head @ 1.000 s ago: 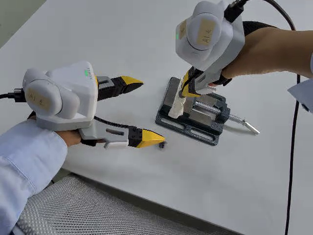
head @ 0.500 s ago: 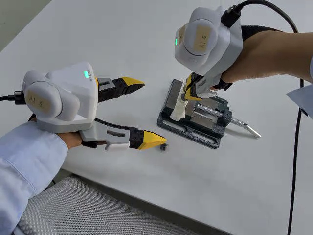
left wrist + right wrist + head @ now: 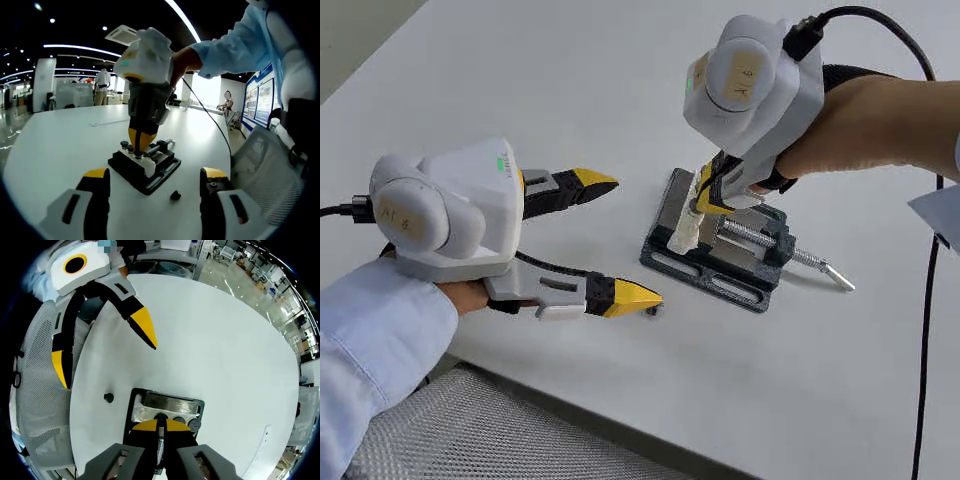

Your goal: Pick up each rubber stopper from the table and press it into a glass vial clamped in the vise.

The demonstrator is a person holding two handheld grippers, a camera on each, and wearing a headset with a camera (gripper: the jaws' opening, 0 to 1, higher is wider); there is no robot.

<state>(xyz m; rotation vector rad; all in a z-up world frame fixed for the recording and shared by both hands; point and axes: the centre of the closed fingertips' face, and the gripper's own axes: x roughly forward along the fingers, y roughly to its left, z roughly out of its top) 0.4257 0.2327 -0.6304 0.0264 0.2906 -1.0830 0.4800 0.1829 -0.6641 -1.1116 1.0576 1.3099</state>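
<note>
At the vise (image 3: 720,278), right hand-held gripper (image 3: 699,207): jaws closed together, tips down at the vials (image 3: 194,424); anything pinched, cannot tell.
Left hand-held gripper (image 3: 637,240): wide open, empty, near the surface (image 3: 520,80) front edge.
Loose stopper (image 3: 653,308): on the surface, just beside its nearer tip.

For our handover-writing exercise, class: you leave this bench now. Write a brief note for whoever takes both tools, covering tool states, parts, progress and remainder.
Left tool: open, holding nothing, hovering by the loose stopper on the table.
Right tool: shut, tips down on the vials in the vise.
Done: at least two vials look stoppered.
To do: check the vial under the right tool, then pick up and press in the loose stopper.
</note>
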